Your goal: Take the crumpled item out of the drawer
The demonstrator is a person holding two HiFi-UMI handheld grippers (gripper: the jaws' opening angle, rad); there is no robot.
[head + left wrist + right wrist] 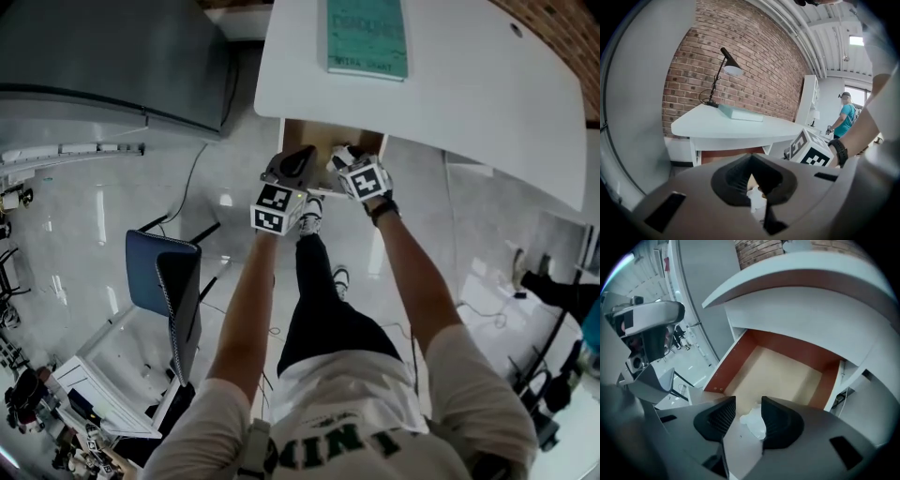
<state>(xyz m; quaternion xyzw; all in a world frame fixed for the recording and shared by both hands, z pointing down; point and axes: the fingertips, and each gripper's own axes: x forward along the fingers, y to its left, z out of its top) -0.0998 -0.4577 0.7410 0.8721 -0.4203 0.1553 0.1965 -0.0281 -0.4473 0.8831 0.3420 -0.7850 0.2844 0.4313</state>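
Right gripper view: reach step, right gripper (743, 417) fingers (782, 420) opening wide astride the crumpled item (754, 423), probably untouched, near the front of the open drawer (725, 367); left gripper (750, 159) fingers pinched together, seemingly empty; next: lower, close, lift out.

Two grippers (302, 157) (339, 156), one open drawer (725, 367), one crumpled white item (753, 422), one teal book (367, 37), one desk lamp (727, 66).

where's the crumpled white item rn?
In the right gripper view, the crumpled white item sits between the right gripper's opening jaws, over the open wooden drawer's front end.
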